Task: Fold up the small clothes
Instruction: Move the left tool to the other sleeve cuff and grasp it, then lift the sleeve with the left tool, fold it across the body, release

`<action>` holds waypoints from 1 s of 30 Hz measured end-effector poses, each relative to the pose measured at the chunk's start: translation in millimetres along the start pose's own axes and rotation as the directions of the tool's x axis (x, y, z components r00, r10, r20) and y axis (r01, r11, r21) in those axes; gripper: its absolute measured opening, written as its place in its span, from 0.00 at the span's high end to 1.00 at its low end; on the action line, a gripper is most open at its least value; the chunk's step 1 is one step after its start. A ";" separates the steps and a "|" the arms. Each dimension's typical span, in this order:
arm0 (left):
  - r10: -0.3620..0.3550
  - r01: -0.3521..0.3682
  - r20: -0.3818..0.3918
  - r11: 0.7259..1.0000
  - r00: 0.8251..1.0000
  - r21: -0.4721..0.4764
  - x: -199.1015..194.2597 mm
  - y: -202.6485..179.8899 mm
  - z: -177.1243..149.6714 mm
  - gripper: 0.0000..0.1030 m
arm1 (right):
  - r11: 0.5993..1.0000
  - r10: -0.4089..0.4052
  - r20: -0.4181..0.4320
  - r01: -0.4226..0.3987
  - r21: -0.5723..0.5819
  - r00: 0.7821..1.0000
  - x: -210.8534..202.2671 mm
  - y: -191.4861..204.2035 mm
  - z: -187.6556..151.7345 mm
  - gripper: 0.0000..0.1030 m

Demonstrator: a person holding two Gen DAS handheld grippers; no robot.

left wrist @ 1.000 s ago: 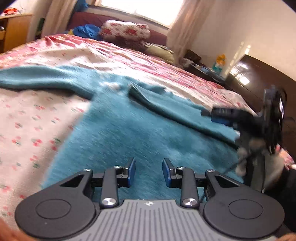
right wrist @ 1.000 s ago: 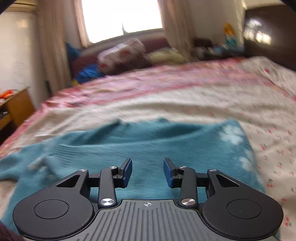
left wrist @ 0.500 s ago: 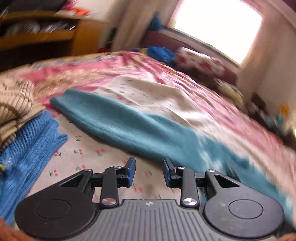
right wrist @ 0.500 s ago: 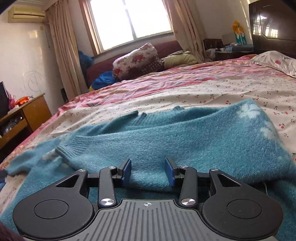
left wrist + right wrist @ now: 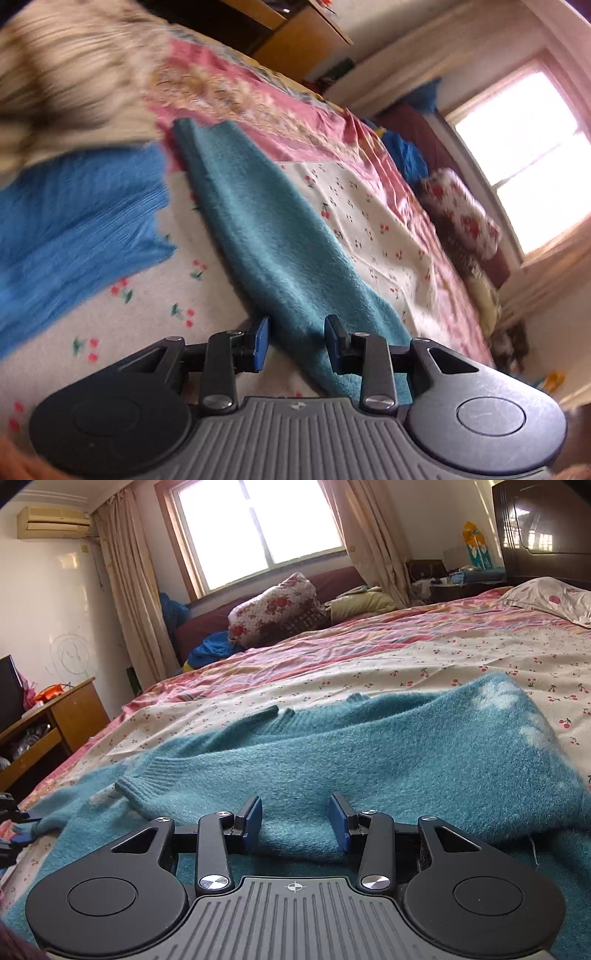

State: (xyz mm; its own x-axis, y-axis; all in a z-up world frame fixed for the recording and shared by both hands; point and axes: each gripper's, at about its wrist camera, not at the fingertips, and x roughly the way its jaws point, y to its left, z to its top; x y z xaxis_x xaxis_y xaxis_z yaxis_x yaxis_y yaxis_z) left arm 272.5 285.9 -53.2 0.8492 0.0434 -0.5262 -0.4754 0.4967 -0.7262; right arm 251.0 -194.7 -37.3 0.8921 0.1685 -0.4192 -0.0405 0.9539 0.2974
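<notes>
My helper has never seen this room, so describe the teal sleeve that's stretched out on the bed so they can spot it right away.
Start at the big bed with its cherry-print sheet. Near a stack of folded knitwear lies a long teal sleeve, stretched flat and running down to the left gripper. Beside it sits a blue sweater, but that one is brighter and ribbed; the sleeve is fuzzy, greenish and narrow.

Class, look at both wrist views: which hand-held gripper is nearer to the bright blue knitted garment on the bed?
Left. The left hand-held gripper sits over the teal sleeve, with the bright blue garment just beside. The right hand-held gripper is over the teal sweater's body; no blue garment shows there.
</notes>
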 end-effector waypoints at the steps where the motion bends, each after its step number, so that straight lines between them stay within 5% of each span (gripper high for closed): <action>1: 0.003 -0.003 0.013 1.000 1.000 0.003 -2.9 0.9 -2.2 0.64 | 1.000 0.002 0.001 -0.002 0.003 1.000 -0.2 -0.5 0.0 0.61; 5: 0.035 -0.038 0.053 0.997 0.998 0.060 5.3 -2.2 -0.6 0.63 | 1.000 0.007 0.003 -0.007 0.010 1.000 -0.9 -1.8 -0.2 0.61; 10: 0.038 -0.037 0.098 0.999 0.994 -0.009 25.0 -1.3 13.8 0.62 | 1.000 0.007 0.004 -0.007 0.010 1.000 -1.1 -2.3 -0.2 0.61; 16: 0.065 -0.069 0.122 0.997 0.990 0.023 44.9 -13.7 24.5 0.59 | 1.000 0.014 0.008 -0.014 0.018 1.000 -2.1 -2.8 -0.2 0.61; 20: 0.087 -0.090 0.095 0.995 0.992 0.030 47.5 -24.5 31.0 0.71 | 0.999 0.019 0.013 -0.020 0.025 1.000 -2.4 -3.8 -0.8 0.61; 26: -0.017 0.001 0.084 0.980 0.996 0.198 21.0 -77.5 19.5 0.81 | 0.998 0.037 0.019 -0.038 0.050 0.999 -3.3 -7.8 -1.0 0.61; 30: -0.180 0.167 0.016 0.939 0.984 0.300 -1.5 -136.5 -2.4 0.82 | 0.996 0.054 0.018 -0.055 0.066 0.998 -3.1 -10.2 -0.6 0.59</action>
State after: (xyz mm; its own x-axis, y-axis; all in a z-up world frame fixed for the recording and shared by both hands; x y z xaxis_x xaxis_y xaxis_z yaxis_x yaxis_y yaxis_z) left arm 335.6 216.0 45.7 0.9245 -0.0333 -0.3798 -0.2353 0.7340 -0.6371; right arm 248.4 -204.8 -39.5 0.8967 0.2149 -0.3870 -0.0593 0.9247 0.3761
